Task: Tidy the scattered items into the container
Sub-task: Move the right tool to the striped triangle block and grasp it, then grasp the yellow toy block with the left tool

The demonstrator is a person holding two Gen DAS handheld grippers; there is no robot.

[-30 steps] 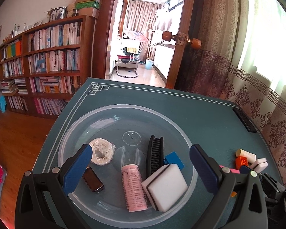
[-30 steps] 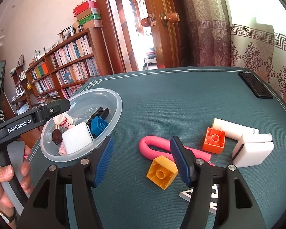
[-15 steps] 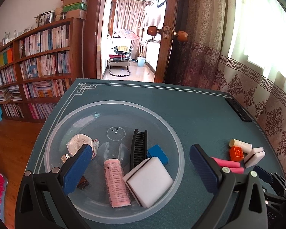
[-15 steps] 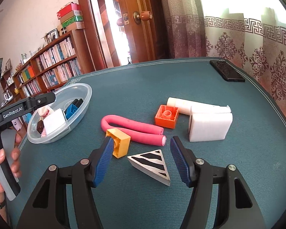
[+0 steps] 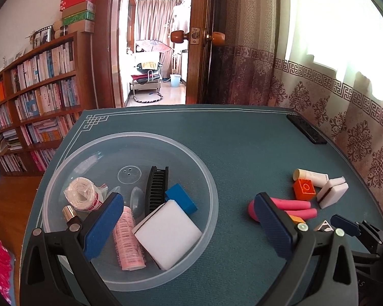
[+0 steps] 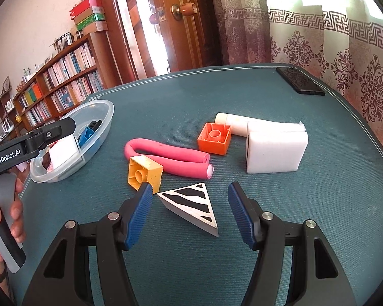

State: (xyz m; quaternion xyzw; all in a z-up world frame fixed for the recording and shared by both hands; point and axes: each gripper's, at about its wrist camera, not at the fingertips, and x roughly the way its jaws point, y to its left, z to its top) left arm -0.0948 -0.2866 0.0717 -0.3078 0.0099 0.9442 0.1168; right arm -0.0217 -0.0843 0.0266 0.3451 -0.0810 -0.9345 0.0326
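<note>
Striped black-and-white, a stiff wedge [image 6: 191,205] lies on the table between the right gripper's [image 6: 187,213] spread jaws — likely light, best pinched across its flat sides — the bowl [image 6: 99,125] well left.

Clear glossy plastic bowl [image 5: 209,178] on a matt woven cloth surface [image 6: 242,89]; white sponge [image 6: 275,150] porous, pink foam tube [image 6: 171,156] smooth.

Bare tabletop [image 6: 306,229] fills the frame's lower right. At centre, the yellow block [image 6: 145,172] crowds the striped wedge [image 6: 191,205]'s left.
</note>
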